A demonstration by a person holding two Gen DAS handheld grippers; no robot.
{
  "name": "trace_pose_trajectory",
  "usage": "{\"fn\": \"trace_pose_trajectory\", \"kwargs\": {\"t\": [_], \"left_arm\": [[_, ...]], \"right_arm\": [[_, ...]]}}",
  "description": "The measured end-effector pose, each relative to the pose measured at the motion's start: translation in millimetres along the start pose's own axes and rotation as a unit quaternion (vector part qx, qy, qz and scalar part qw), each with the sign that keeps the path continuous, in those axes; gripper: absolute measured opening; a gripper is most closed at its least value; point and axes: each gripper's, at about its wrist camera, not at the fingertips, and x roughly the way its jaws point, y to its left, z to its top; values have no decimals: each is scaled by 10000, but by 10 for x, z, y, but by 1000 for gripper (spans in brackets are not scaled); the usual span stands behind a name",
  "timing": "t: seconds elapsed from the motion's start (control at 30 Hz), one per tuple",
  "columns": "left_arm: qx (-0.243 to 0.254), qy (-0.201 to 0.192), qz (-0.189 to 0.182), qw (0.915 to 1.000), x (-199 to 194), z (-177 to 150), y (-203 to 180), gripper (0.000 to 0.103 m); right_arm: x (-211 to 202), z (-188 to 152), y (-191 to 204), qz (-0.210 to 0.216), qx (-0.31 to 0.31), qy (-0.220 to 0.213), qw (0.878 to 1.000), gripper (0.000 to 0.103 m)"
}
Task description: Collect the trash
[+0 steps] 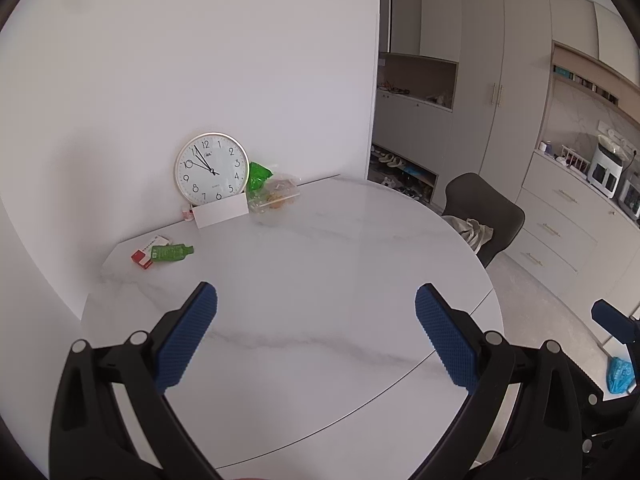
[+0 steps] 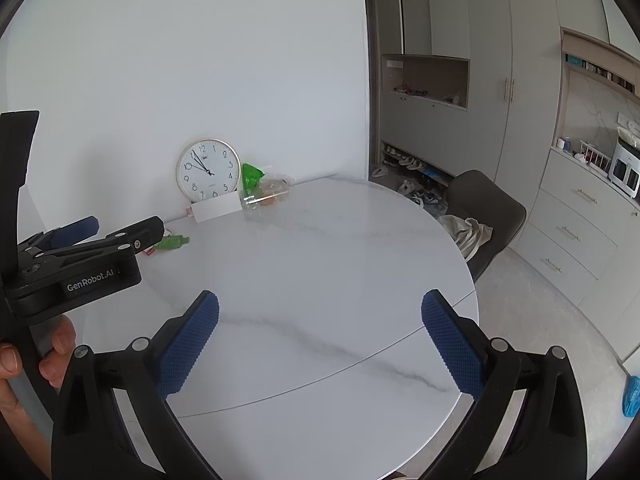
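While both grippers hovered above the near part of the white marble table (image 1: 320, 272), neither of them carried anything. The left gripper (image 1: 316, 336) had its blue pads spread wide with only bare tabletop between them, and the right gripper (image 2: 320, 340) stood the same way, wide apart and empty.

What looked like trash was lying at the far side of the table, well apart from both tools. A green pouch (image 1: 172, 252) lay flat, touching a small red and white box (image 1: 146, 254) near the wall. Further back, a crumpled green bag (image 1: 258, 176) and a clear plastic container (image 1: 276, 198) with some food remains sat just beside a round clock (image 1: 211, 168), which leaned on the wall behind a white card (image 1: 221, 210).

No bin or collecting bag was visible on the table; a blue bag (image 1: 619, 374) on the floor to the right might serve, but I could not tell. Judging from this, at least these four pieces remained to be collected, and how much was already gathered the pictures did not show.
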Motion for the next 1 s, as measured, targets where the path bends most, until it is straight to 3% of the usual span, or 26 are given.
{"fn": "trace_pose_trajectory", "kwargs": {"t": [1.0], "left_arm": [[-5,69,82,9999,43,-17,40,95]], "right_arm": [[40,26,40,35,-56,35,10000,101]]}}
